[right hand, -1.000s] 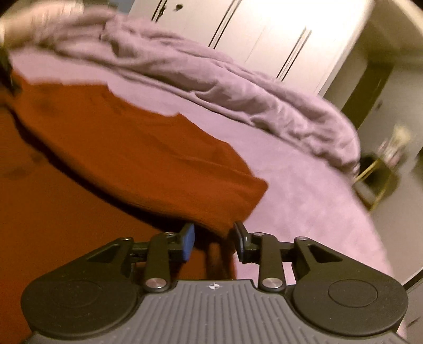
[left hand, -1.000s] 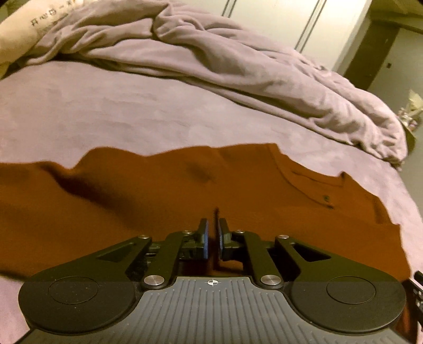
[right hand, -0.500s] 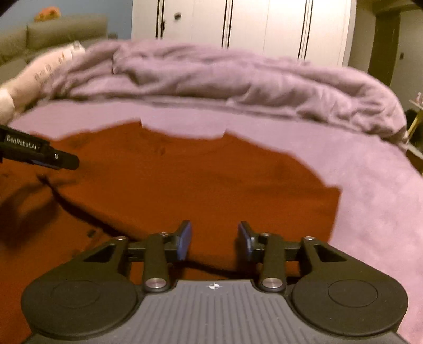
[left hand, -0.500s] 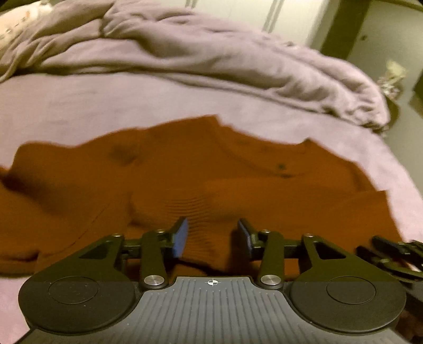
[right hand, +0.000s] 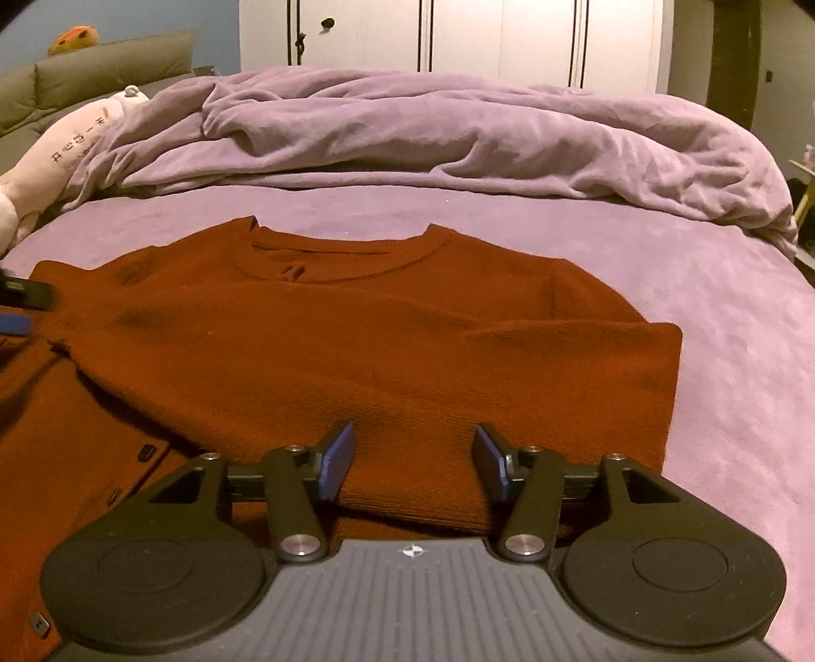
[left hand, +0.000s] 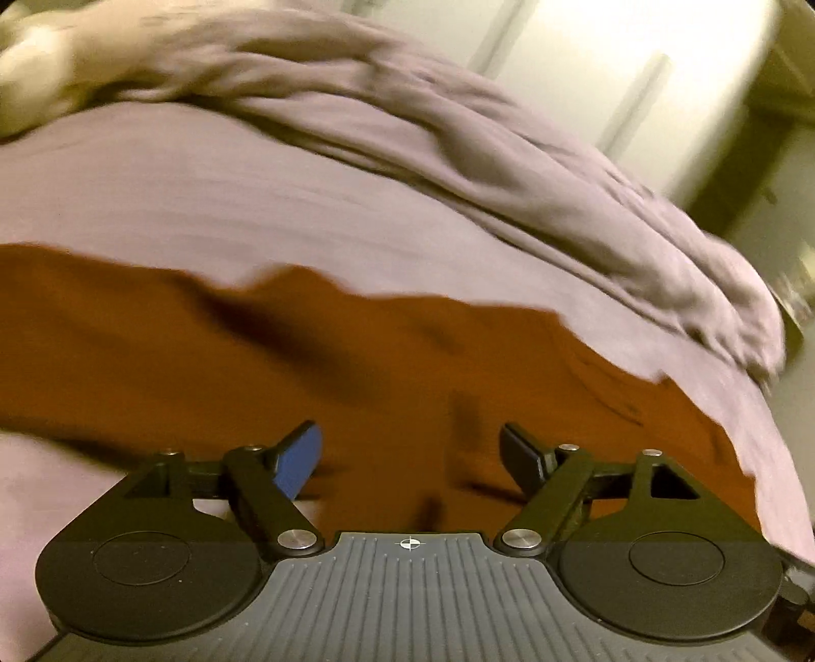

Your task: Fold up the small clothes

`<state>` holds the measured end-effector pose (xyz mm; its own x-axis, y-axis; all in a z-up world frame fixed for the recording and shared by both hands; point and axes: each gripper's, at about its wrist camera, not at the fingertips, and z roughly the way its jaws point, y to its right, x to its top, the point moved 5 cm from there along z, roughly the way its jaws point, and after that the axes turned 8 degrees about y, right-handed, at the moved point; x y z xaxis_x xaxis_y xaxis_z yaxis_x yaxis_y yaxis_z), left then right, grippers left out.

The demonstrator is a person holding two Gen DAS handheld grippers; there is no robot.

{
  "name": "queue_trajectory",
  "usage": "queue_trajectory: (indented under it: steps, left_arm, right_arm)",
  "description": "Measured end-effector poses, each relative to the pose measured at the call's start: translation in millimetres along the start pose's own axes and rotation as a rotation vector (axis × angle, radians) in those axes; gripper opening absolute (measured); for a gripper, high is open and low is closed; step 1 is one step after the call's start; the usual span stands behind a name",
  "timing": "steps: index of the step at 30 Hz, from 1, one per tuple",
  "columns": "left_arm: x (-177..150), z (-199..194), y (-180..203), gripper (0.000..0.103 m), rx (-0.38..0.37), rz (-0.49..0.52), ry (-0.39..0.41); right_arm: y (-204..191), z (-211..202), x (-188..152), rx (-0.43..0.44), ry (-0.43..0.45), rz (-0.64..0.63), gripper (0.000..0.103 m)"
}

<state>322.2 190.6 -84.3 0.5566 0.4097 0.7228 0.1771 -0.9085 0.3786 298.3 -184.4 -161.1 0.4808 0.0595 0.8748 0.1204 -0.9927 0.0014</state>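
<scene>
A rust-brown knit cardigan (right hand: 356, 326) lies flat on the purple bed sheet (right hand: 738, 356), neckline toward the far side, with its right sleeve folded across the body. My right gripper (right hand: 412, 458) is open and empty, just above the folded sleeve's cuff. My left gripper (left hand: 410, 453) is open wide and empty over the cardigan (left hand: 254, 346) near its left edge; that view is blurred. The left gripper's fingertips (right hand: 23, 305) show at the left edge of the right wrist view.
A crumpled purple duvet (right hand: 458, 132) is heaped across the far side of the bed. A pale plush pillow (right hand: 56, 158) lies at the far left. White wardrobe doors (right hand: 458, 35) stand behind. A side table (right hand: 805, 193) is at the right.
The left gripper went from shut to open, letting go of the cardigan, and swung left. The right gripper opened wider and drew back; the sleeve now lies folded across the body.
</scene>
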Motion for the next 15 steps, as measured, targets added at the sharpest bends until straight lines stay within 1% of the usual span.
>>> queue_trajectory:
  steps: [1,3,4,6,7,9,11,15]
  left_arm:
    - [4.3,-9.2,-21.1,0.083,0.034,-0.029,0.011]
    - [12.6,-28.9,-72.3,0.083,0.128,-0.109,0.031]
    - [15.6,-37.3,-95.1,0.083,0.162,-0.147,0.043]
    - [20.4,-55.0,-143.0,0.083,0.25,-0.243,0.064]
    - [21.9,-61.7,-161.6,0.083,0.272,-0.288,0.074]
    - [24.3,-73.2,-193.9,0.083,0.292,-0.374,0.111]
    - [26.2,-78.4,-219.3,0.081,0.294,-0.451,0.149]
    - [31.5,-74.5,-253.1,0.074,0.256,-0.598,0.209]
  right_arm:
    - [-0.8,-2.3,0.4,-0.012,0.003,0.002,0.053]
    - [-4.4,-10.6,3.3,-0.043,0.005,0.006,0.053]
    - [-6.5,-16.8,4.1,-0.045,0.007,0.019,0.053]
    - [-9.0,-31.3,4.8,-0.02,0.015,0.074,0.053]
    - [-10.3,-40.6,4.6,-0.005,0.023,0.106,0.054]
    - [-13.0,-57.4,4.0,0.015,0.041,0.148,0.056]
    - [-15.0,-72.1,1.5,0.025,0.051,0.182,0.057]
    - [-18.6,-88.9,-4.0,0.046,0.036,0.243,0.057]
